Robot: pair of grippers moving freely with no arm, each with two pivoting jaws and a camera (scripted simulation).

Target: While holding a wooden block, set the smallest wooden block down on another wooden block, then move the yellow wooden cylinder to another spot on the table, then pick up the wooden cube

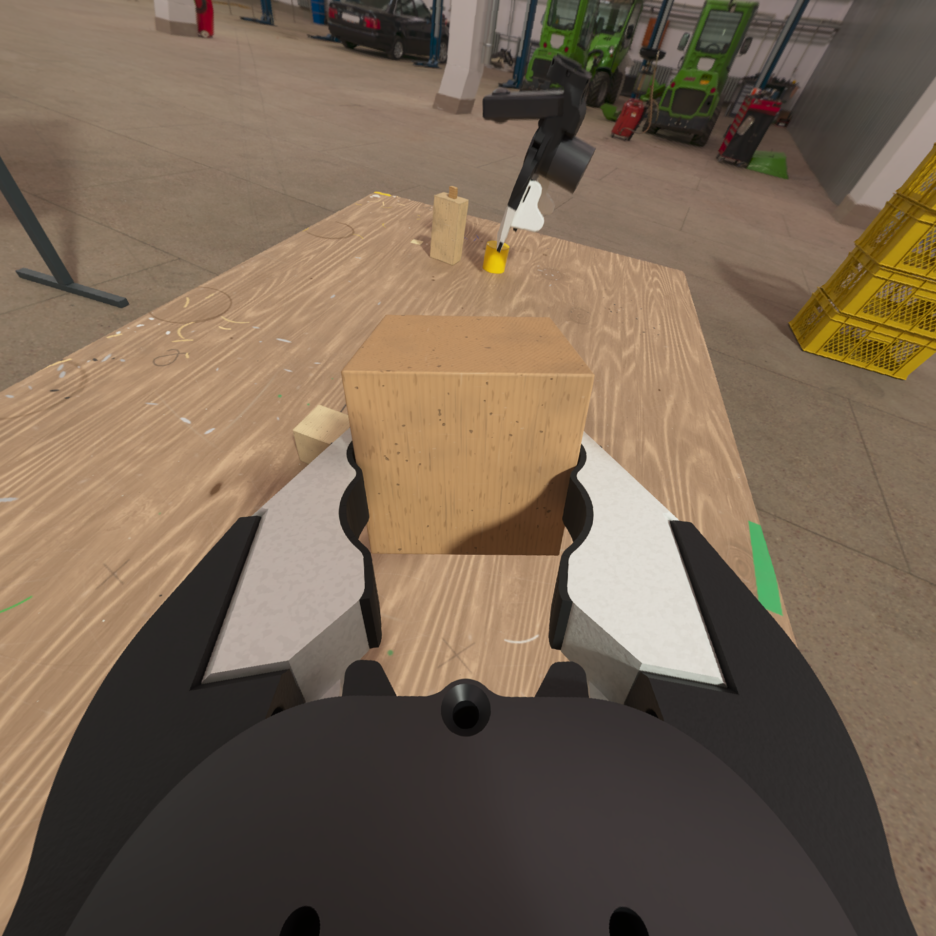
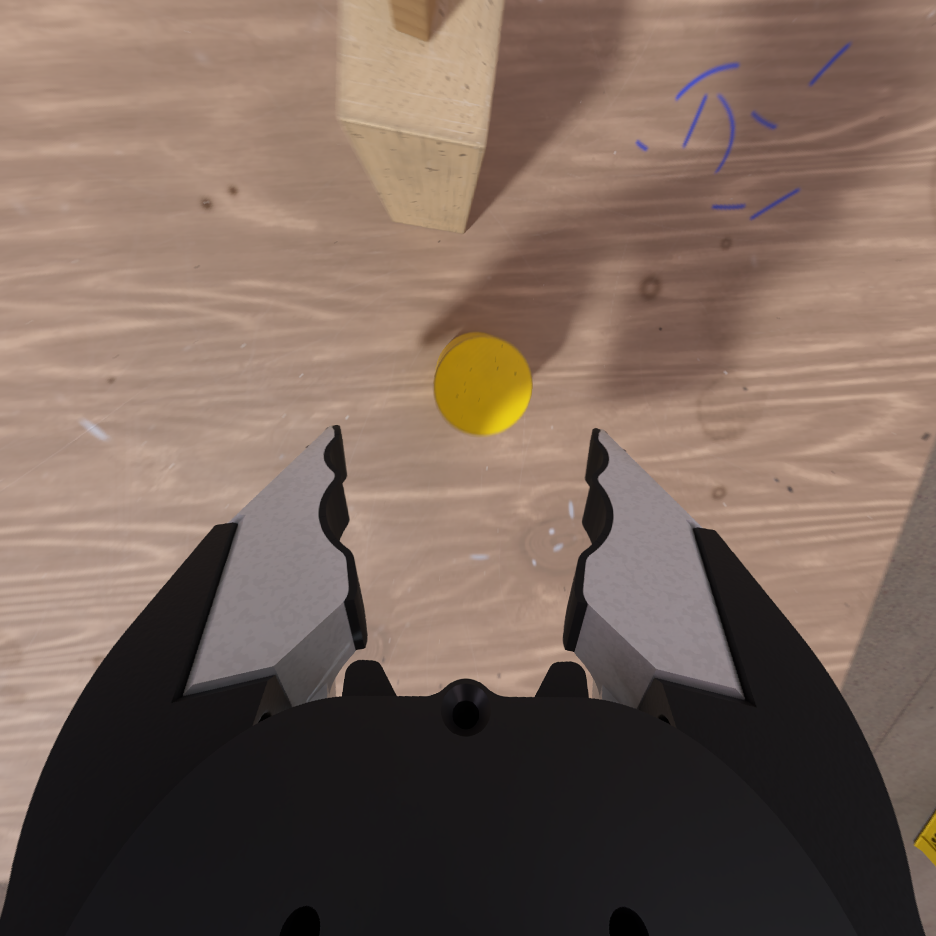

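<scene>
My left gripper [image 1: 467, 451] is shut on the big brown wooden cube [image 1: 466, 405] at the near middle of the table; whether the cube is off the surface I cannot tell. A small pale block [image 1: 319, 430] lies by my left finger. Far off, a tall pale block [image 1: 448, 230] stands upright with a tiny block [image 1: 453, 192] on top. The yellow cylinder [image 1: 495, 258] stands just right of it. My right gripper [image 2: 466, 431] is open and empty, pointing straight down just above the cylinder [image 2: 481, 383]. The tall block [image 2: 420, 126] is beyond it.
The wooden table [image 1: 202, 456] has its right edge close to the cylinder, with floor [image 2: 891, 608] beyond. Stacked yellow crates [image 1: 881, 304] stand on the floor to the right. A dark metal stand [image 1: 50, 253] is at the left. Green tape [image 1: 765, 567] marks the table's right edge.
</scene>
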